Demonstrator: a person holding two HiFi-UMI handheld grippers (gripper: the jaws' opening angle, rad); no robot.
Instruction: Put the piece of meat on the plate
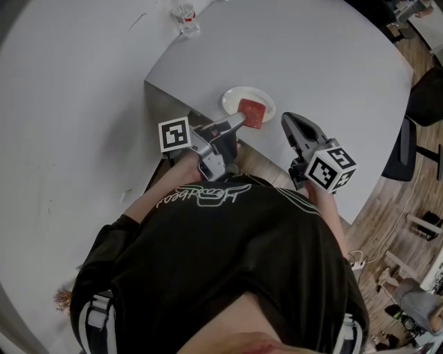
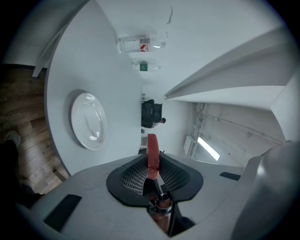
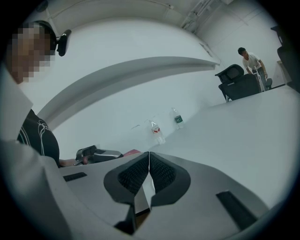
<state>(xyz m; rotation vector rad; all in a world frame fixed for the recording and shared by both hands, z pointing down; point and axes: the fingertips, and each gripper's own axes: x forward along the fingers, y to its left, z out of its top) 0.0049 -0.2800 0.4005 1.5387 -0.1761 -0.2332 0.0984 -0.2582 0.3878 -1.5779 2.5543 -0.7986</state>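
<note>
A flat red piece of meat (image 1: 252,113) hangs in my left gripper (image 1: 241,119), whose jaws are shut on it. In the head view it overlaps the near side of the white plate (image 1: 234,96) by the table's near edge. The left gripper view shows the meat (image 2: 152,152) edge-on between the pads, with the plate (image 2: 89,121) bare beside and ahead of it. My right gripper (image 1: 286,122) hovers just right of the plate, shut and empty (image 3: 149,159). From the right gripper view the left gripper (image 3: 101,153) shows with a sliver of meat (image 3: 132,152).
The grey table (image 1: 325,62) stretches beyond the plate. A water bottle (image 1: 185,17) stands far back, and two bottles (image 2: 140,44) show in the left gripper view. Dark office chairs (image 1: 423,100) stand to the right. A person (image 3: 251,63) is at the far side.
</note>
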